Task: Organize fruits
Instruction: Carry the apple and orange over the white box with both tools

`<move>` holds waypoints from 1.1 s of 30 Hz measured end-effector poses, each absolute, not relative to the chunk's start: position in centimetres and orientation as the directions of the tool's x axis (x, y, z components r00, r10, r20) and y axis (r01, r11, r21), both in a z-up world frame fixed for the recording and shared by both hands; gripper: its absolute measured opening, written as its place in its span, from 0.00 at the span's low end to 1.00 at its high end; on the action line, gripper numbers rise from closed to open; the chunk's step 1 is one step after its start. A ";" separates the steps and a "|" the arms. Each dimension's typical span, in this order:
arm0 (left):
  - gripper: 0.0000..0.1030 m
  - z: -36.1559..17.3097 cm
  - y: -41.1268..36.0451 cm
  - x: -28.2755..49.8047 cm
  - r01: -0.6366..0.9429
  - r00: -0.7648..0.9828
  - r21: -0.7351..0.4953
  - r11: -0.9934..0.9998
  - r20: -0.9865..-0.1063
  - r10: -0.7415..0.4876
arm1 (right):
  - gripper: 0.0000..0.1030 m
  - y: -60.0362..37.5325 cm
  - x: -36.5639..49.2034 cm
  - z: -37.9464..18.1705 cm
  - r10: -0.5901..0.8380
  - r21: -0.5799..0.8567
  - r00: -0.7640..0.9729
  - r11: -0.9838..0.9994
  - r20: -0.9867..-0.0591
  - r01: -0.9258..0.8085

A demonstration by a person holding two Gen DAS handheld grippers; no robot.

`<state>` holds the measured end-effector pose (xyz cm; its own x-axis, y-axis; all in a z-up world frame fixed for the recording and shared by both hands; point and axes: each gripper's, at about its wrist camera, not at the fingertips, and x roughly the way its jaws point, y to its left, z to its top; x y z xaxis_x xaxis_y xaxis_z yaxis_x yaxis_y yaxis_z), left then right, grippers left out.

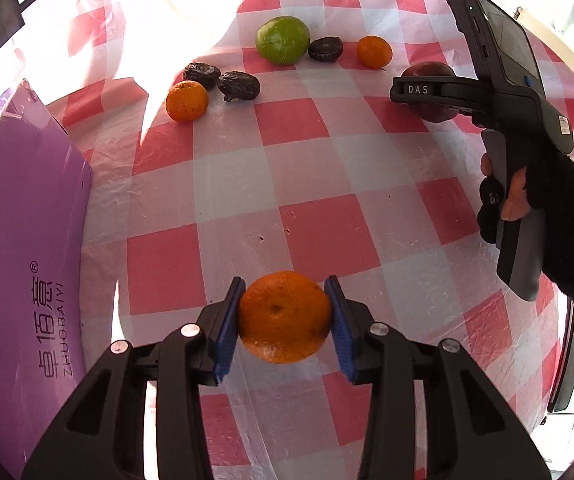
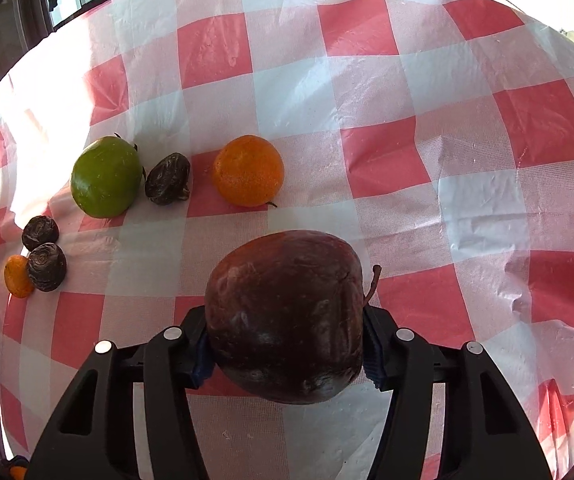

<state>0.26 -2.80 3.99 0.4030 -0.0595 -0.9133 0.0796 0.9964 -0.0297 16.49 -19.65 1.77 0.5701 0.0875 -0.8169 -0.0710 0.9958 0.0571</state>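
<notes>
My left gripper (image 1: 285, 312) is shut on an orange tangerine (image 1: 285, 317), held above the checked cloth. My right gripper (image 2: 285, 340) is shut on a dark red apple (image 2: 287, 316); it also shows in the left wrist view (image 1: 427, 90) at the far right. On the cloth lie a green fruit (image 1: 283, 40) (image 2: 105, 176), a tangerine (image 1: 374, 51) (image 2: 248, 170), another tangerine (image 1: 187, 101) (image 2: 17, 276), and three dark wrinkled fruits (image 1: 239, 86) (image 1: 201, 75) (image 1: 325, 49) (image 2: 167, 179).
A purple box (image 1: 19, 264) stands at the left edge of the table. The red-and-white checked tablecloth (image 1: 327, 184) covers the table. A gloved hand (image 1: 559, 216) holds the right gripper's handle.
</notes>
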 end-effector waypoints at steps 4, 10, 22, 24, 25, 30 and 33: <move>0.40 5.3 -2.8 -1.6 0.123 0.447 -0.026 0.992 -0.891 -0.079 | 0.54 -20.0 12.5 2.0 0.146 0.137 0.553 0.989 -0.821 -0.058; 0.40 7.0 -2.7 -2.5 0.165 0.482 -0.061 0.984 -0.866 -0.135 | 0.54 -20.0 5.4 2.0 0.194 0.222 0.527 0.975 -0.827 -0.010; 0.40 10.1 1.1 -4.1 0.213 0.540 -0.089 0.973 -0.819 -0.193 | 0.54 -18.3 -1.6 3.4 0.194 0.187 0.482 0.980 -0.854 -0.063; 0.40 11.2 1.8 -4.9 0.235 0.564 -0.087 0.968 -0.799 -0.209 | 0.54 -17.5 -2.4 3.9 0.196 0.185 0.485 0.980 -0.852 -0.071; 0.40 11.8 2.2 -5.3 0.247 0.576 -0.086 0.965 -0.788 -0.217 | 0.54 -17.0 -2.8 4.2 0.200 0.187 0.486 0.979 -0.851 -0.077; 0.40 13.8 5.7 -6.8 0.247 0.621 -0.082 0.965 -0.752 -0.223 | 0.54 -14.3 -4.4 6.1 0.232 0.212 0.496 0.972 -0.837 -0.097; 0.40 14.5 8.9 -7.6 0.204 0.636 -0.079 0.976 -0.747 -0.193 | 0.54 -12.2 -5.1 7.4 0.256 0.223 0.501 0.967 -0.827 -0.126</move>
